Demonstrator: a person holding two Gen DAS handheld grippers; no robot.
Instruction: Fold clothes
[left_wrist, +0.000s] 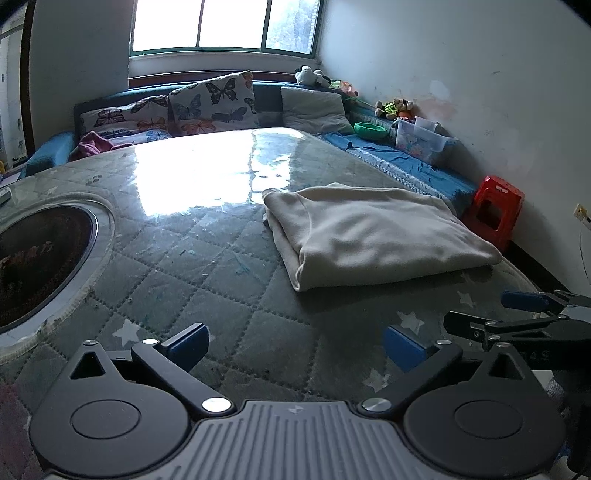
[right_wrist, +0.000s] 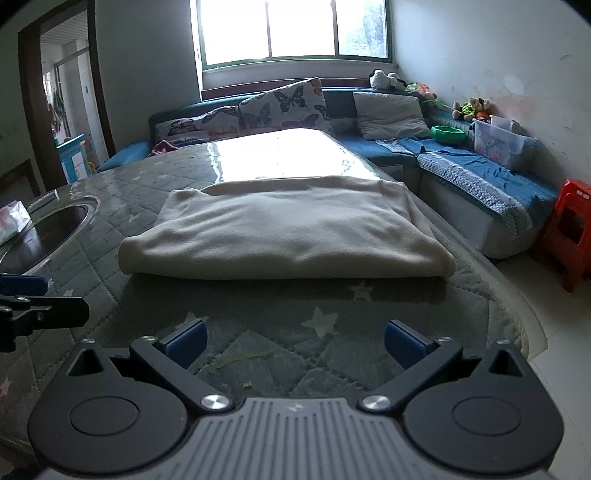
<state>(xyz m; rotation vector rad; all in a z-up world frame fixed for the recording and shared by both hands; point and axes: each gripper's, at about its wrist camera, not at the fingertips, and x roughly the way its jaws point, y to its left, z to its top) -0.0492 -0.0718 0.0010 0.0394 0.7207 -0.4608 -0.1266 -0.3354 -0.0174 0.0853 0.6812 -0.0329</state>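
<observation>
2 tools hover low over a table (left_wrist: 192, 258) covered with a quilted grey-green cloth printed with white stars, under a clear glossy sheet. The left tool (left_wrist: 295, 349) has its blue pads spread wide with nothing between them. The right tool (right_wrist: 295, 343) is spread just as wide, also empty. Each tool shows at the edge of the other's view: the right one at the right edge of the left wrist view, the left one at the left edge of the right wrist view.

1 cream garment (right_wrist: 284, 232) lies folded into a flat, thick rectangle on the table, ahead of both tools and apart from them. From the right wrist view it sits straight ahead, its rounded folded edge facing the tool. From the left wrist view it sits ahead and to the right, near the table's right edge.

1 round dark recess (left_wrist: 40, 258) with a metal rim is set into the table to the left. Beyond the table stand a blue sofa (right_wrist: 480, 166) with butterfly pillows (right_wrist: 284, 103), a grey pillow (right_wrist: 391, 114), a green bowl (right_wrist: 448, 133), a clear bin (right_wrist: 498, 142) and plush toys (right_wrist: 472, 107). 1 red stool (right_wrist: 569, 236) stands on the floor at right.
</observation>
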